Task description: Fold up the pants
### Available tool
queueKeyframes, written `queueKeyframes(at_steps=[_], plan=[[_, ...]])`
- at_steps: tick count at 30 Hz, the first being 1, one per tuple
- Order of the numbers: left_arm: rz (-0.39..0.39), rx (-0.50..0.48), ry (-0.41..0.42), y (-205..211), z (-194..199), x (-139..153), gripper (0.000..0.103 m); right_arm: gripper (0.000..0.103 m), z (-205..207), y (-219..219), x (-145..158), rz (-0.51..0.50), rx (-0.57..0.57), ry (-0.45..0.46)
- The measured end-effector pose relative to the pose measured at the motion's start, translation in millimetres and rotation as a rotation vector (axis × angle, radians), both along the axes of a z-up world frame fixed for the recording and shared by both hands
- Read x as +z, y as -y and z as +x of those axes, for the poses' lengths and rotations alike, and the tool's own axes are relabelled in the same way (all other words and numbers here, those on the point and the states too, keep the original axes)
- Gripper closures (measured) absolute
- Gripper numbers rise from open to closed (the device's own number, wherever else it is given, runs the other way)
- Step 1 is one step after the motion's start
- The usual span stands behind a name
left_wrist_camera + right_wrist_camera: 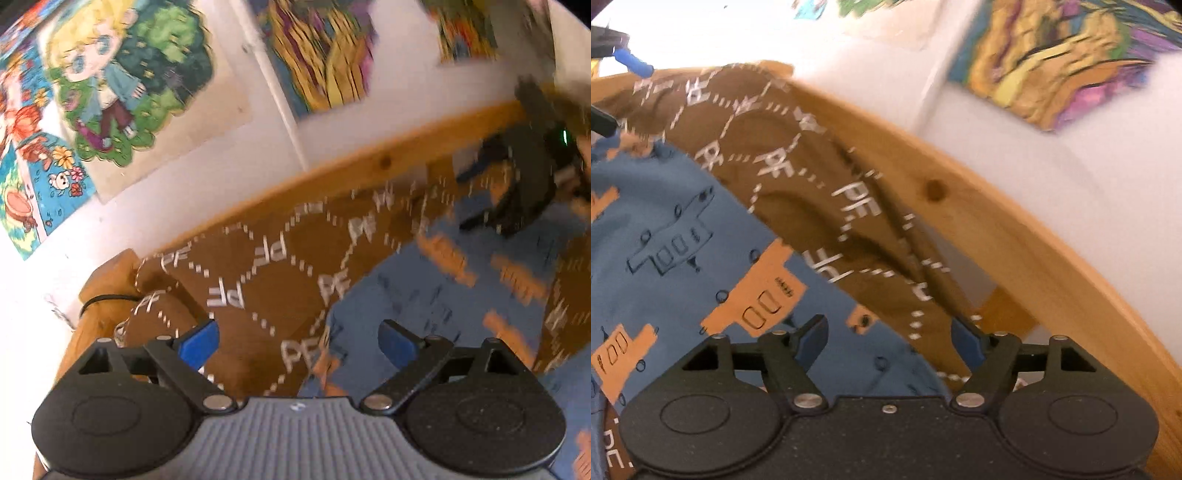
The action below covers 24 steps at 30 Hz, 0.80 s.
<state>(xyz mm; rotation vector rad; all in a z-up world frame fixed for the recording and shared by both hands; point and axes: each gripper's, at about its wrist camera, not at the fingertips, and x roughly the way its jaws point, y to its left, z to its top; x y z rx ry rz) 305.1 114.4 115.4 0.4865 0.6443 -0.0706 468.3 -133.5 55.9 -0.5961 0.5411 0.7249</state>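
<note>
Blue pants (676, 221) with orange and outlined submarine prints lie on a brown blanket (783, 147) marked with white "PE" letters. They also show in the left wrist view (436, 295), blurred. My left gripper (299, 339) is open and empty, held over the blanket by the pants' edge. My right gripper (888, 339) is open and empty, over the border between pants and blanket. In the left wrist view the right gripper (517, 184) appears blurred at the far right. A blue fingertip (633, 64) of the left gripper shows at the right wrist view's top left.
A wooden bed rail (1034, 236) runs along the blanket's far side, with a white wall behind. A wooden post (107, 280) with a black cord stands at the left. Colourful cartoon posters (110, 85) hang on the wall; another poster (1063, 59) is at the right.
</note>
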Motion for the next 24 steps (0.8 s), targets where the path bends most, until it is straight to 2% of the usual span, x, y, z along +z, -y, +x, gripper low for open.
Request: queueKeyframes(at_steps=[1, 3, 6, 9, 10, 11, 13, 16, 17, 18, 21, 24], plan=[[0.054, 0.019, -0.024, 5, 4, -7, 0.012, 0.030, -3, -2, -4, -0.013, -0.004, 0.010], [0.103, 0.059, -0.061, 8, 9, -15, 0.015, 0.035, -1, -7, -8, -0.011, -0.016, 0.021], [0.080, 0.061, -0.090, 5, 12, -19, 0.021, 0.036, 8, -6, -9, 0.010, -0.036, -0.022], [0.048, 0.064, -0.114, 1, 14, -15, 0.045, 0.037, 15, -5, -8, 0.027, -0.043, -0.064], [0.035, 0.068, -0.128, -1, 14, -13, 0.055, 0.038, 18, -4, -7, 0.038, -0.046, -0.080], [0.026, 0.072, -0.140, -3, 15, -12, 0.068, 0.042, 19, -3, -6, 0.046, -0.045, -0.092], [0.001, 0.079, -0.166, -7, 16, -11, 0.082, 0.055, 20, -3, -7, 0.054, -0.033, -0.117], [-0.034, 0.085, -0.178, -8, 15, -11, 0.095, 0.079, 15, -6, -5, 0.047, -0.016, -0.126], [-0.026, 0.089, -0.175, -6, 14, -11, 0.097, 0.092, 13, -7, -4, 0.037, -0.012, -0.119], [-0.013, 0.088, -0.167, -4, 12, -12, 0.098, 0.100, 8, -7, -2, 0.029, -0.012, -0.110], [0.026, 0.078, -0.137, 3, 6, -10, 0.100, 0.103, -3, -3, 6, 0.031, -0.022, -0.078], [0.076, 0.070, -0.098, 7, -3, -9, 0.100, 0.103, -23, 11, 17, 0.082, -0.043, -0.023]])
